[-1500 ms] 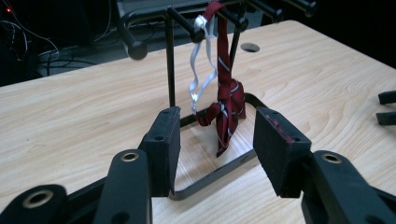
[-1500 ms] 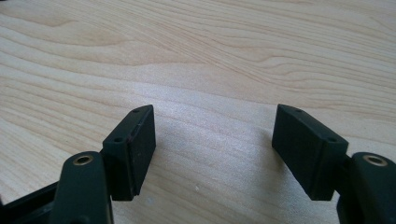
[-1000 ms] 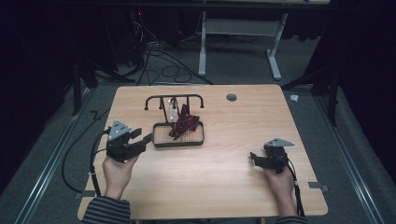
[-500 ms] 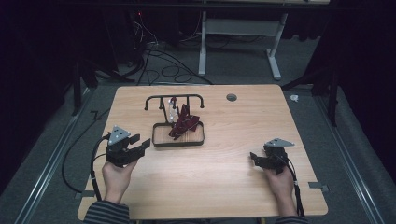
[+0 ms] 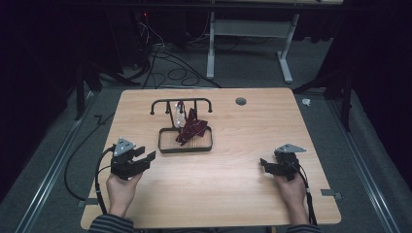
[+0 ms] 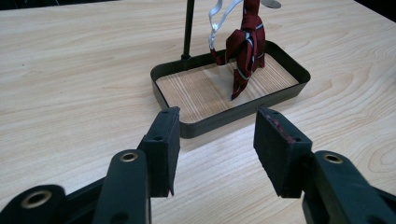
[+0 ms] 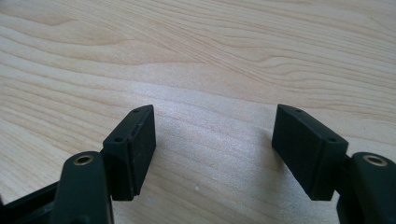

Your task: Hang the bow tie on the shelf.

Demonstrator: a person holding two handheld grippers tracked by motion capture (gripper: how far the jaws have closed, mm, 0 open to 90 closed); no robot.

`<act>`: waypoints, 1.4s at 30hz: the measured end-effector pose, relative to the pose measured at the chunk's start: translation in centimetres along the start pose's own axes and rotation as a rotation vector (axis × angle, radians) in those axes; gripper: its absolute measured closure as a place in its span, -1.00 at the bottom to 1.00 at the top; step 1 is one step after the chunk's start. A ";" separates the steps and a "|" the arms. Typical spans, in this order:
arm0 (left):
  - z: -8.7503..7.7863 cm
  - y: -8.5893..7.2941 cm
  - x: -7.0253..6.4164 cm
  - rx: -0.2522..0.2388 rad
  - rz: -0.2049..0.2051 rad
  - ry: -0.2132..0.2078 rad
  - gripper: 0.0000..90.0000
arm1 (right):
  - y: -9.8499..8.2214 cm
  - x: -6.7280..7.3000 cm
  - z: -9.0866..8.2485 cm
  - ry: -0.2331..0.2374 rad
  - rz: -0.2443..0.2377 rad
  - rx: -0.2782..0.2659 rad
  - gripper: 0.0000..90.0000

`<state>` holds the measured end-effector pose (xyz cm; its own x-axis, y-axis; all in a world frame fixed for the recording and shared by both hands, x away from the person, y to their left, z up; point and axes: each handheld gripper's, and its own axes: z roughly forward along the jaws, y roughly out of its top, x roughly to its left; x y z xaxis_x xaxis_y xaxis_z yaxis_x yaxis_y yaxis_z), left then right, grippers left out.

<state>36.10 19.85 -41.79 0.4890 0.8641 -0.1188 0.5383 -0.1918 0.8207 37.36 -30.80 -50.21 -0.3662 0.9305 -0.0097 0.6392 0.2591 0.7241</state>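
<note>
- Here, a person sits at the near edge of a light wooden tabletop (image 5: 228, 194) with 1 black 2-jaw gripper in each hand.
- The left gripper (image 5: 145, 158) sits near the left edge of the tabletop, toward the near left corner; its jaws stand apart with nothing between them, as the left gripper view (image 6: 212, 149) shows plainly.
- Its jaws point toward a dark metal tray (image 5: 167, 148) with a pale wooden floor, which stands a little left of the tabletop's middle, just beyond the jaw tips in the left gripper view (image 6: 210, 121).
- A dark red necktie (image 5: 191, 128) with thin pale stripes hangs bunched from a black rail stand (image 5: 180, 102) at the tray's far side; its lower end reaches the tray floor (image 6: 245, 51).
- A silvery strip (image 6: 217, 18) hangs beside the necktie, next to the stand's upright post.
- The right gripper (image 5: 265, 165) rests near the right edge, well apart from the tray; its jaws are spread wide over bare wood (image 7: 212, 135) and hold nothing.
- A small round grey cap (image 5: 240, 101) sits in the tabletop near the far edge.
</note>
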 end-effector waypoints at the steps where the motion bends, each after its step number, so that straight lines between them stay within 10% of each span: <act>1: 0.0 -0.1 0.0 0.004 -0.002 0.001 0.14 | 0.0 0.0 0.0 0.000 0.000 0.000 -0.30; 42: 3.4 -2.8 1.1 0.108 -0.070 -0.012 0.08 | 0.0 0.0 0.0 -0.001 -0.001 0.001 -0.30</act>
<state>37.46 19.78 -46.11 0.4558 0.8716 -0.1807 0.6418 -0.1811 0.7452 37.35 -30.78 -50.21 -0.3659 0.9306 -0.0113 0.6393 0.2601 0.7237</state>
